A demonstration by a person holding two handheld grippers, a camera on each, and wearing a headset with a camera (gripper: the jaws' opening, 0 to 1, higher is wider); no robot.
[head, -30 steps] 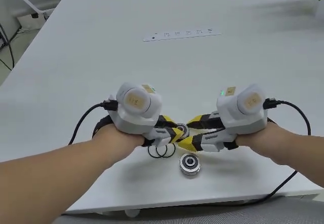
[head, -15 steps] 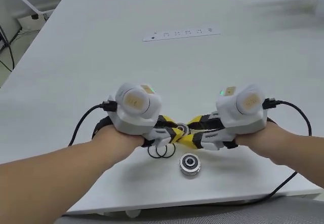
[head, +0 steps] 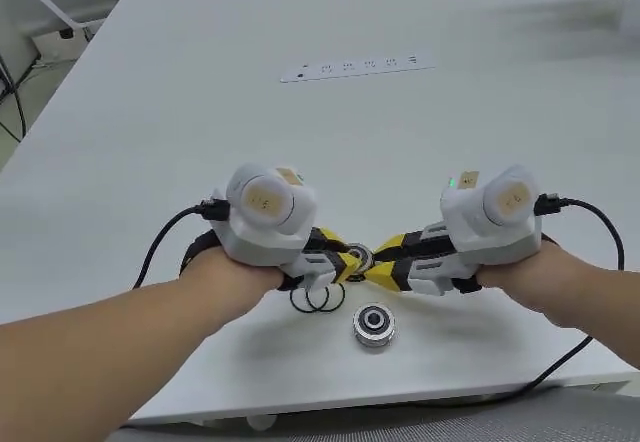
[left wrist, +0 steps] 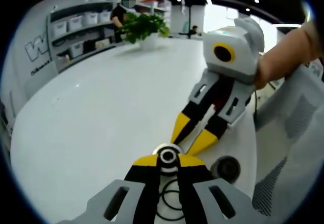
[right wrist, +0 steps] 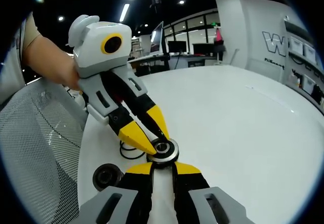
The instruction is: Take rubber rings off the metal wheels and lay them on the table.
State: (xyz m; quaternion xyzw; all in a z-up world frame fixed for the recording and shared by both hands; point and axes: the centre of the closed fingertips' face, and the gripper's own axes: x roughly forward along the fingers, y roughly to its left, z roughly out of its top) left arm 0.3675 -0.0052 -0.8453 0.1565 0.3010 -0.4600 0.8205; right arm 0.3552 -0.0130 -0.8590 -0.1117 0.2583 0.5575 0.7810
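Down on table — rings, second wheel.

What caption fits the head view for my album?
Left gripper holds a wheel, right gripper at it; rings and second wheel on the table.

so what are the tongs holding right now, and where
Left tongs pinch a metal wheel by its rim; right tongs meet its far edge, grip unclear.

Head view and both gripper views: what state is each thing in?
Small silver metal wheel: clamped, raised off the white table.
Left hand-held gripper: shut on that wheel.
Right hand-held gripper: tips at that wheel; grip unclear.
Second metal wheel: lying flat on the table.
Thin black rubber rings: removed, lying on the table.
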